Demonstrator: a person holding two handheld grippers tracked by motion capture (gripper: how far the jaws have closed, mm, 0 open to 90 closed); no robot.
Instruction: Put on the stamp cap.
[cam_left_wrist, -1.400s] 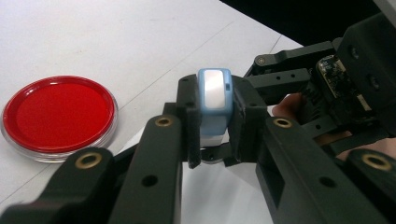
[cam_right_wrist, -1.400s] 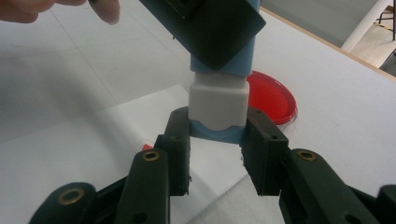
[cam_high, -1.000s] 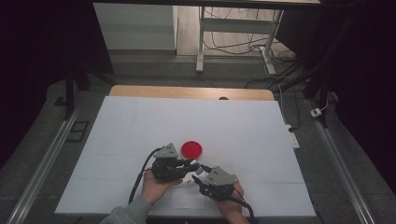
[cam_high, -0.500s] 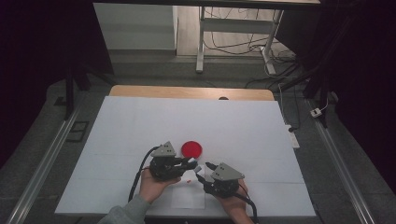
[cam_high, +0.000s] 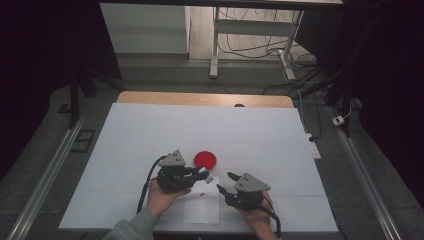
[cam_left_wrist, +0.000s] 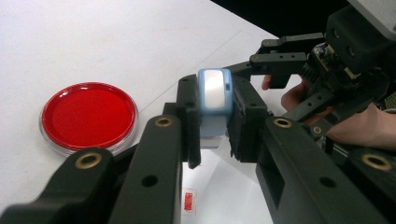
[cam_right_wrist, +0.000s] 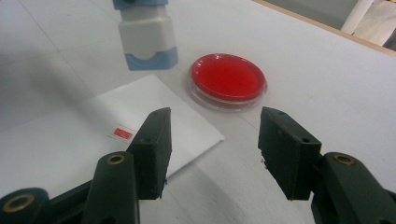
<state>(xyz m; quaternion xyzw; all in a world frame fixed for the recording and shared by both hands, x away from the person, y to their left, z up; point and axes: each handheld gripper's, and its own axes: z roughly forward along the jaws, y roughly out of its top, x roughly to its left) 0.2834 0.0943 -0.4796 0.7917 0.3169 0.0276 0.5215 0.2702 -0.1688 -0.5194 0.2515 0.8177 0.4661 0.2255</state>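
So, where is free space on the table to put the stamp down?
The white table is bare beyond the red dish, toward the wooden edge, and at both sides. It is crowded near the paper sheet, between left gripper and right gripper.

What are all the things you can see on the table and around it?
Stamp: one, blue and white, held above the paper.
Round dish: one, clear with red inside, on the white table beside the paper.
Sheet of paper: one, white, near the table's front edge.
Small red mark: one, on the paper.
Table: one, white top with a wooden far edge.
Metal frame: one, pale, on the floor behind the table.
Left gripper: one, black, shut on the stamp.
Right gripper: one, black, open, nothing between its jaws, which have just been opening.
Hands: two, at the table's front edge.
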